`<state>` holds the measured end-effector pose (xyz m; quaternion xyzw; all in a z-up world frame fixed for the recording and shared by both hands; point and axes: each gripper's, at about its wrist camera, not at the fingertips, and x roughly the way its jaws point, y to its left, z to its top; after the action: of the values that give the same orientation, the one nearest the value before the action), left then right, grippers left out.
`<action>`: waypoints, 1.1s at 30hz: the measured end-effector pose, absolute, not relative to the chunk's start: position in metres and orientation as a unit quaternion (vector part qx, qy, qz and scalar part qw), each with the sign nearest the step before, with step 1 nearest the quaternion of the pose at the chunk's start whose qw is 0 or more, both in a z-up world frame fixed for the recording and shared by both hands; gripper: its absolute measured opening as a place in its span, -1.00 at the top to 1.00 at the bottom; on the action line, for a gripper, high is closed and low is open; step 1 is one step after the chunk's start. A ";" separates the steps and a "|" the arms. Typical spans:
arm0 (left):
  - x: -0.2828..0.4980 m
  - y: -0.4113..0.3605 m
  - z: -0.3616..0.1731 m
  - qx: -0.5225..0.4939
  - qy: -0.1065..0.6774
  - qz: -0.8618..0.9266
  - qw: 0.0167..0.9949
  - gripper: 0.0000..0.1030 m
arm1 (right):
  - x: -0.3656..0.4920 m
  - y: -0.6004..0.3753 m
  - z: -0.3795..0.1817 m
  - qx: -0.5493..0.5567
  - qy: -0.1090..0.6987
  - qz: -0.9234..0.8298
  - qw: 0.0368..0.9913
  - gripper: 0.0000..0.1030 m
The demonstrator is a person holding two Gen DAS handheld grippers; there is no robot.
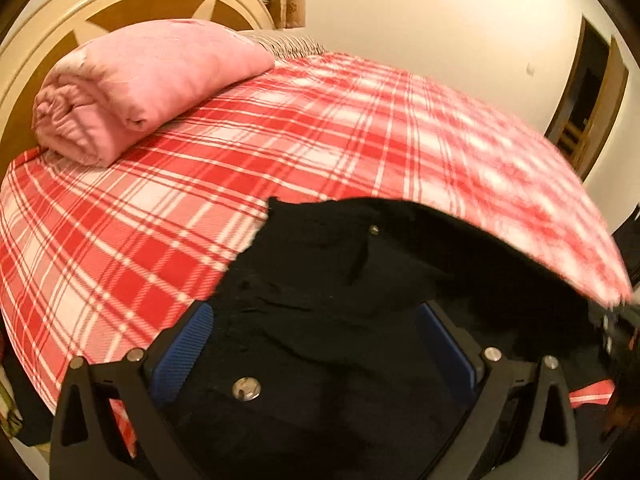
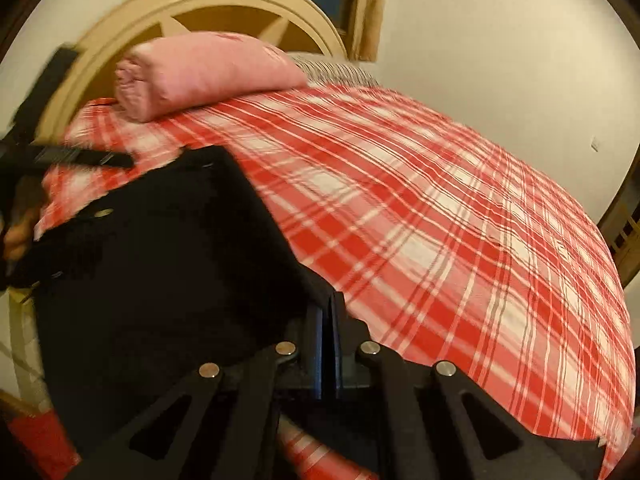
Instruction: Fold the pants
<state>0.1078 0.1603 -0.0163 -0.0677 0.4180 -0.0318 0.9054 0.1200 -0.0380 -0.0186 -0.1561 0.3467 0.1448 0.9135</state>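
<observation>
Black pants [image 1: 360, 280] with metal buttons hang at the near edge of the bed, waistband up. In the left wrist view my left gripper [image 1: 316, 320] stands wide open, its blue pads [image 1: 188, 344] on either side of the black cloth, which lies between them. In the right wrist view my right gripper [image 2: 330, 320] is shut on the right edge of the pants [image 2: 168, 264] and holds them up. The left gripper [image 2: 60, 156] shows blurred at the far left of the right wrist view.
The bed has a red and white plaid cover [image 1: 280, 152] [image 2: 440, 220]. A rolled pink blanket [image 1: 132, 88] [image 2: 200, 72] lies at the head, against a cream and brown headboard [image 1: 80, 12]. White walls and a wooden door frame [image 1: 592, 104] stand beyond.
</observation>
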 end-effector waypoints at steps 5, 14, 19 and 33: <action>0.101 0.164 0.000 -0.100 0.410 -0.055 0.905 -1.00 | 0.043 -0.001 -0.046 -0.196 0.317 0.147 0.916 0.93; 0.092 0.141 0.013 -0.117 0.416 -0.097 0.896 -1.00 | 0.000 0.020 -0.101 -0.244 0.311 0.122 0.910 0.93; 0.092 0.129 0.002 -0.094 0.428 -0.086 0.895 -1.00 | -0.004 0.018 -0.100 -0.236 0.300 0.118 0.917 0.93; 0.030 0.186 -0.036 -0.151 0.425 -0.050 0.891 -1.00 | 0.000 0.012 -0.096 -0.191 0.312 0.116 0.924 0.93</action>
<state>0.0295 0.1859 -0.0362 -0.1508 0.4247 -0.0503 0.8913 0.0004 0.0125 -0.0956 -0.1911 0.3117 0.1158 0.9235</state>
